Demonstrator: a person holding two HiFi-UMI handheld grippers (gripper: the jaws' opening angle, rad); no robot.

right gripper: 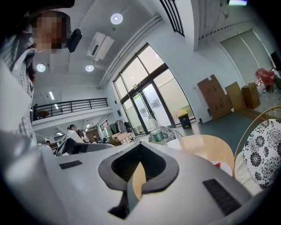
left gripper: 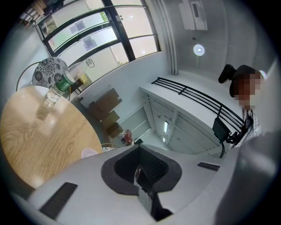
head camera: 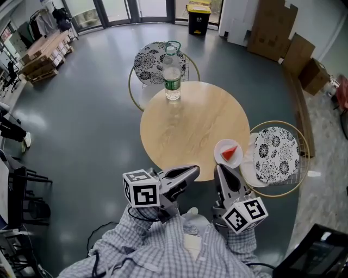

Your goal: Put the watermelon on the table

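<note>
Left gripper (head camera: 191, 172) and right gripper (head camera: 219, 171) are clenched, empty. Watermelon (head camera: 230, 152) on its plate (head camera: 219, 150) is mostly hidden in gripper views.

We recorded a pale wood-grain table (head camera: 185, 130) and a red watermelon slice (head camera: 230, 152) on a pinkish-white plate (head camera: 219, 147). We also recorded a clear bottle (head camera: 172, 76) with a green label.

We noted black-and-white floral cushions and gold wire frames on the near chair (head camera: 276, 155) and the far chair (head camera: 155, 62).

The left gripper (head camera: 193, 172) and right gripper (head camera: 220, 168) were grey-white, and each carried a cube of black-and-white square markers.

We listed a blue-and-white checked shirt (head camera: 163, 244), a dark blue-grey floor (head camera: 81, 119), a yellow-and-black bin (head camera: 198, 16) and brown cardboard boxes (head camera: 274, 27).
</note>
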